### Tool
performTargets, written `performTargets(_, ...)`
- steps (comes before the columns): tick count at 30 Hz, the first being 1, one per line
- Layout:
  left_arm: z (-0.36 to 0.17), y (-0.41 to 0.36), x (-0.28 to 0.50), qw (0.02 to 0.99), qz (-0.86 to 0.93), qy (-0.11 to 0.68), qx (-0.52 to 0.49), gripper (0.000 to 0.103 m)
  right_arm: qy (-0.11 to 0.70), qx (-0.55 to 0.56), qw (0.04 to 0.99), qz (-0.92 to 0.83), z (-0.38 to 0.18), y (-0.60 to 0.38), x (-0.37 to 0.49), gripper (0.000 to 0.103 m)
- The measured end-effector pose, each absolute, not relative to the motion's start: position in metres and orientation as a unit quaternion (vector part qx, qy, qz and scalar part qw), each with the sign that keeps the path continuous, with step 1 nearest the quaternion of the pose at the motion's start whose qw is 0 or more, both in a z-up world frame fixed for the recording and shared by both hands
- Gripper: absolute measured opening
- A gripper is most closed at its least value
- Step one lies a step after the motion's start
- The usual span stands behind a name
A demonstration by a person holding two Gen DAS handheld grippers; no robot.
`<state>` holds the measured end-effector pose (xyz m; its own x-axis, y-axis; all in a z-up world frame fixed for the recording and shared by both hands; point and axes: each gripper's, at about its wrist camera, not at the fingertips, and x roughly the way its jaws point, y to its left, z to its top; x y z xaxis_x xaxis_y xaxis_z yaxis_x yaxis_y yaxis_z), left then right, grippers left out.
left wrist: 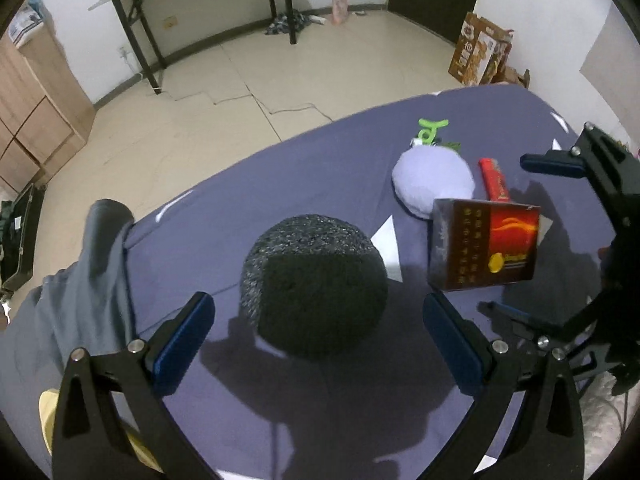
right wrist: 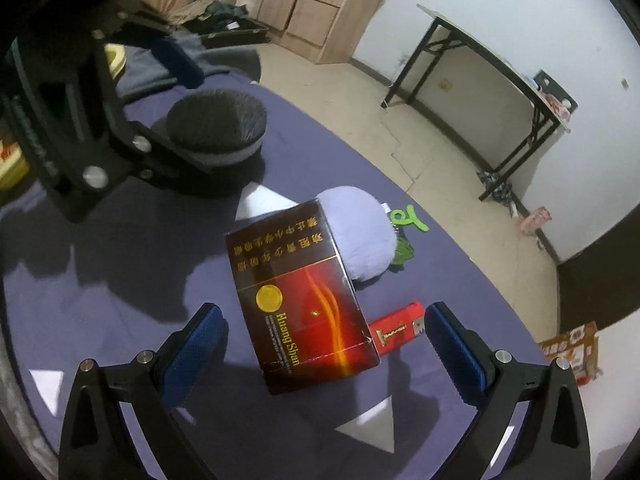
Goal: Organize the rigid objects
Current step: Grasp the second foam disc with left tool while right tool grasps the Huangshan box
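Observation:
A dark fuzzy round cushion (left wrist: 314, 286) (right wrist: 216, 126) lies on the purple cloth (left wrist: 248, 400), just ahead of my open left gripper (left wrist: 318, 320), whose fingers straddle its near side. A brown and red carton (right wrist: 302, 300) (left wrist: 484, 250) stands between the spread fingers of my open right gripper (right wrist: 326, 328). A red lighter (right wrist: 398, 330) (left wrist: 494, 182) lies behind the carton. A pale lilac round pillow (left wrist: 434, 184) (right wrist: 360, 236) sits beyond, with a green plastic piece (left wrist: 430, 130) (right wrist: 406, 220) at its far side.
A person's grey-trousered leg (left wrist: 80, 292) rests at the cloth's left edge. Beyond it are tiled floor, a black folding table (left wrist: 200, 12), wooden cabinets (left wrist: 36, 108) and a cardboard box (left wrist: 480, 50). White triangle marks (right wrist: 372, 426) dot the cloth.

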<state>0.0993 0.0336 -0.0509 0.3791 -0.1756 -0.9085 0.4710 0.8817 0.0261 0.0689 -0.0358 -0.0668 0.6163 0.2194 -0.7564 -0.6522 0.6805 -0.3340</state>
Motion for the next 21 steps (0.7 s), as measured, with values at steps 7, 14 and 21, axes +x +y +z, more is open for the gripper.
performTargets(7, -0.057, 0.037, 0.109, 0.831, -0.192, 0.512, 0.106, 0.090, 0.347, -0.311, 0.844, 0.267, -0.087, -0.029, 0.070, 0.091)
performTargets(14, -0.046, 0.034, 0.104, 0.839, -0.204, 0.495, 0.099, 0.068, 0.364, -0.272, 0.842, 0.290, -0.088, -0.033, 0.075, 0.059)
performTargets(21, 0.012, 0.074, 0.071, 0.862, -0.209, 0.457, 0.069, 0.068, 0.359, -0.232, 0.852, 0.302, -0.057, -0.051, 0.061, 0.059)
